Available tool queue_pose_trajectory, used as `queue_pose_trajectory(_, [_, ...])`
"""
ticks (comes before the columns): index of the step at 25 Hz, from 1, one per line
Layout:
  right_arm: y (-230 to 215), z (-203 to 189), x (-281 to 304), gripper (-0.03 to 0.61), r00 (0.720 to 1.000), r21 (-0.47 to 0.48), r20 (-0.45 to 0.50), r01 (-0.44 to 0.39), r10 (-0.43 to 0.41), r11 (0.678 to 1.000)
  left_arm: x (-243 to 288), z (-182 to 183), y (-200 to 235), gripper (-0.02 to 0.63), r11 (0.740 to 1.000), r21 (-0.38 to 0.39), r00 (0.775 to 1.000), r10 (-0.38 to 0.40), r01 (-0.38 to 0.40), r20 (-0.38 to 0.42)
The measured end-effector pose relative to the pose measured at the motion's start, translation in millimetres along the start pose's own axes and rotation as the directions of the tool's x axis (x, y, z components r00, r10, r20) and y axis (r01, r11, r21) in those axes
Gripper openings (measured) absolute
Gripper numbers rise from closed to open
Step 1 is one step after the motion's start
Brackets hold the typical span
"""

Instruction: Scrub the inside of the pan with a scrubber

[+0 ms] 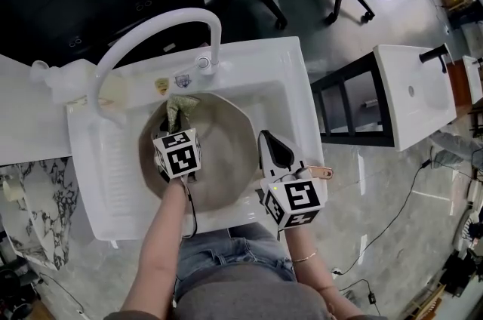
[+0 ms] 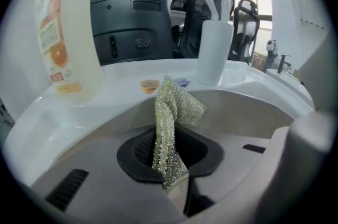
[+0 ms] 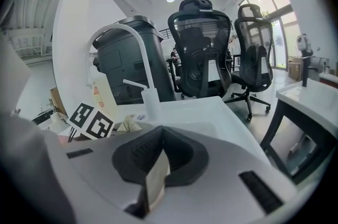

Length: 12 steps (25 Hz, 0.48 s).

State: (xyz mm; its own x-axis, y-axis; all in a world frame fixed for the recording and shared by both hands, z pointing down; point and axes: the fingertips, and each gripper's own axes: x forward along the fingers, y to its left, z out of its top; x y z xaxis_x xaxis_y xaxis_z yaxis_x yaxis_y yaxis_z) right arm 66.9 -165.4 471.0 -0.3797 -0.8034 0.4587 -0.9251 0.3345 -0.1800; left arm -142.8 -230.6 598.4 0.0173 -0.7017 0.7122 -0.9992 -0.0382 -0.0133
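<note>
A round beige-grey pan (image 1: pixel 226 152) lies in the white sink (image 1: pixel 275 77). My left gripper (image 1: pixel 179 124) hangs over the pan's far left part, shut on a greenish mesh scrubber (image 1: pixel 181 107). In the left gripper view the scrubber (image 2: pixel 170 128) stands up from the jaws of the left gripper (image 2: pixel 174 186), in front of the pan's inner wall (image 2: pixel 253 106). My right gripper (image 1: pixel 270 149) is at the pan's right edge, shut on the pan's handle, whose copper end (image 1: pixel 323 173) sticks out. A thin beige strip of that handle (image 3: pixel 157 178) sits between the jaws of the right gripper (image 3: pixel 156 188).
A white arched faucet (image 1: pixel 162 24) curves over the sink's back. A soap bottle (image 2: pixel 63 33) stands at the back left rim. Behind are a dark bin (image 2: pixel 132 6) and black office chairs (image 3: pixel 203 48). A second white basin on a black frame (image 1: pixel 411 96) stands to the right.
</note>
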Motion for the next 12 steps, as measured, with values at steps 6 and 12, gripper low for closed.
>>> queue_pose_trajectory(6, [7, 4, -10, 0.011, 1.0, -0.014, 0.013, -0.009, 0.009, 1.0, -16, -8, 29, 0.074, 0.992, -0.101, 0.996, 0.077, -0.081, -0.038])
queue_pose_trajectory(12, [15, 7, -21, 0.011, 0.999, -0.026, 0.033, -0.018, 0.019, 1.0, -34, -16, 47, 0.074, 0.974, -0.167, 0.987, 0.14, -0.151, -0.079])
